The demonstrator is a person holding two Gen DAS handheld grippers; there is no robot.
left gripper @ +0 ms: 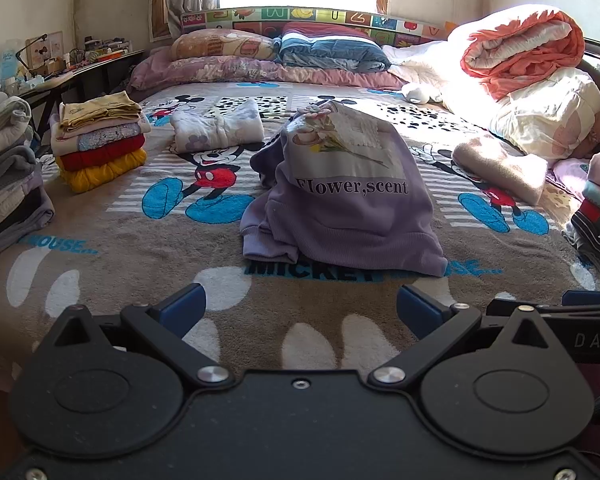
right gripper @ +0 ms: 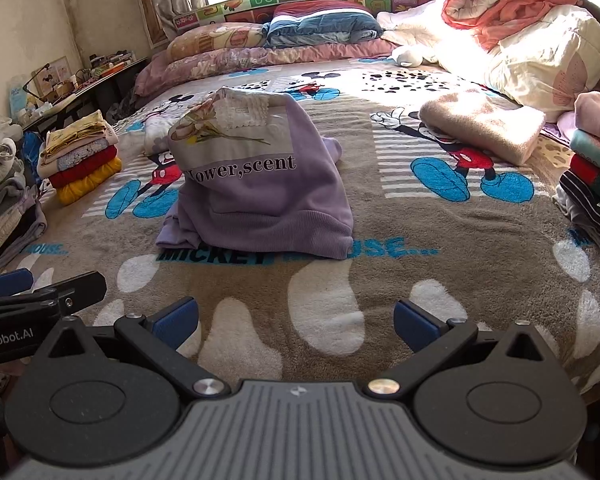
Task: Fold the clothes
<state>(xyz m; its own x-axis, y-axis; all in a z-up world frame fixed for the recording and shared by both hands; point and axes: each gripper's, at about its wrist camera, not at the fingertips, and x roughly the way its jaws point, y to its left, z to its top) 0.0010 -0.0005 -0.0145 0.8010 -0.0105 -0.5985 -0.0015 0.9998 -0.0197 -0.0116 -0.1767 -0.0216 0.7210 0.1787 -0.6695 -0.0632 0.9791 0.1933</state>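
A purple sweatshirt point(left gripper: 352, 208) with a "Flower,scent" print lies heaped and crumpled in the middle of the Mickey Mouse bedspread point(left gripper: 140, 248); it also shows in the right wrist view point(right gripper: 260, 192). My left gripper point(left gripper: 300, 308) is open and empty, held over the bed's near edge, short of the sweatshirt. My right gripper point(right gripper: 296, 320) is open and empty beside it, also short of the sweatshirt. The right gripper's body shows at the right edge of the left wrist view point(left gripper: 560, 312).
A folded stack of yellow and red clothes point(left gripper: 100, 148) sits at the left, with a grey pile point(left gripper: 8, 176) nearer. A folded white garment point(left gripper: 216, 126) lies behind. A beige folded blanket point(left gripper: 500, 164), a striped stack point(left gripper: 598, 216) and rolled quilts point(left gripper: 524, 52) are at the right.
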